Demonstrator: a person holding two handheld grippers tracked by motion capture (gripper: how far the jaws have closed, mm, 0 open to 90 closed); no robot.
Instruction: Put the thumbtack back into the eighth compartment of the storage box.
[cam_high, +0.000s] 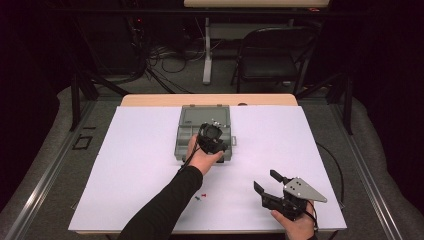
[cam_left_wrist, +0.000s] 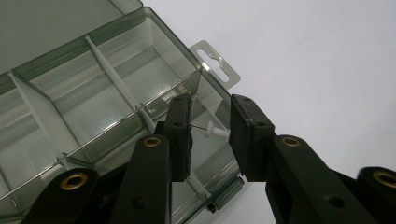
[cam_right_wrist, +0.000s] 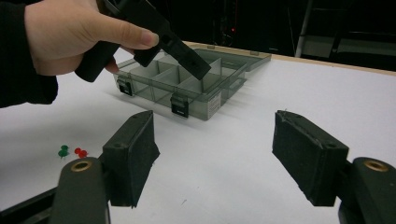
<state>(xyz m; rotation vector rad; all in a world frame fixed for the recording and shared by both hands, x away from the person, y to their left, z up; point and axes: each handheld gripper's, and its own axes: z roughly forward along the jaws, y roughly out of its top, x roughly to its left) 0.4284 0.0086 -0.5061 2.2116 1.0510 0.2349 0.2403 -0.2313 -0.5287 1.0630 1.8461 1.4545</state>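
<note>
From above, the left gripper (cam_high: 216, 141) hung over the clear grey plastic compartment box (cam_high: 186, 134) near the white table's (cam_high: 130, 165) far edge. Its own camera showed a white pushpin (cam_left_wrist: 216, 131) clamped between its jaws above a corner compartment. The right gripper (cam_right_wrist: 217, 161) gaped empty; green pushpin (cam_right_wrist: 63, 150) and red pushpin (cam_right_wrist: 81, 152) lay near the front edge.
</note>
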